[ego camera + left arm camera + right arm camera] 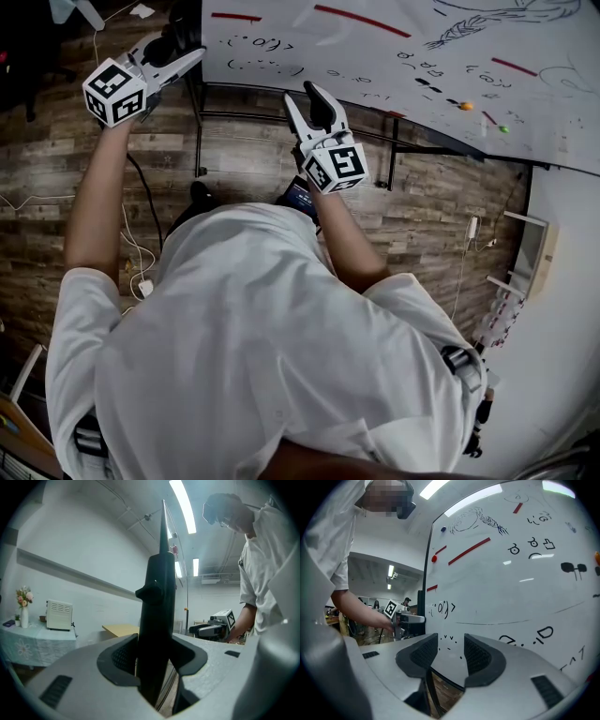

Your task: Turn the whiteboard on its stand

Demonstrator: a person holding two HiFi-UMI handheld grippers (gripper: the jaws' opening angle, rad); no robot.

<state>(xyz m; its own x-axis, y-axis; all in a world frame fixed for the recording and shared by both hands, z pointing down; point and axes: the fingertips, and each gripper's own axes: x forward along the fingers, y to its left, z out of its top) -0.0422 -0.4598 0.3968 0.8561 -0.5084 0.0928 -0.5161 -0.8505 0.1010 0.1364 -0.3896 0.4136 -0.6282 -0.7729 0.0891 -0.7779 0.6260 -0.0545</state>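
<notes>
Over at the side of the whiteboard [375, 56], the left gripper [187, 54] is clamped on its black frame [157, 597]. The right gripper [317, 101] sits part-open and empty by the bottom rim. It's a big stiff panel with a slick face, so I'd grab the frame.

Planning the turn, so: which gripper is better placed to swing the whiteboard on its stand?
Left. The left gripper is clamped on the whiteboard's dark side edge, ready to push; the right gripper is open near the lower edge, gripping nothing.
</notes>
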